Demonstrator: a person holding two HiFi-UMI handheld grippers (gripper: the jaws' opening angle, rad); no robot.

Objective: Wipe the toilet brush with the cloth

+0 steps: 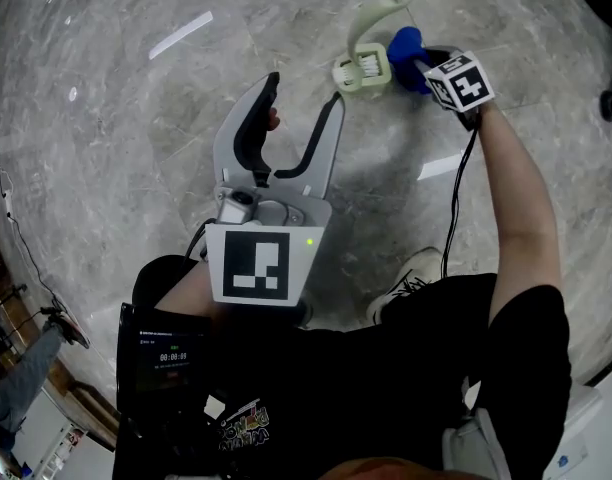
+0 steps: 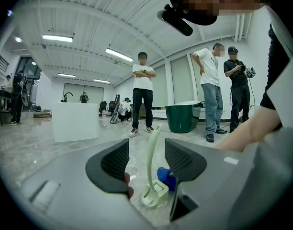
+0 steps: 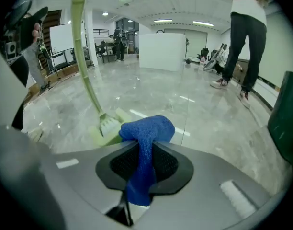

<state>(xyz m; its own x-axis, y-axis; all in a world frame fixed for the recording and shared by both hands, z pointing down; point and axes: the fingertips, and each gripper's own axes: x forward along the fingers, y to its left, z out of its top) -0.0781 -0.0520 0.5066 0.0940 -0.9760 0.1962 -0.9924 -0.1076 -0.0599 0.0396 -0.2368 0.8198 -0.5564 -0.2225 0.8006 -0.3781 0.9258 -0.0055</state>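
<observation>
Right gripper (image 3: 145,150) is squeezing the blue cloth (image 3: 147,128) tight between its jaws, and the soft, floppy cloth is bunching out in front, just beside the toilet brush (image 1: 363,71). That brush is standing head down on the floor (image 1: 136,88). It is looking light and stiff, so a push may be tipping it. Left gripper (image 1: 304,90) is hanging open and empty, and the thin handle (image 2: 152,152) is looking like the best place for holding.

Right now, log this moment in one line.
right gripper: shut on blue cloth | toilet brush: standing on floor | left gripper: open, empty
</observation>
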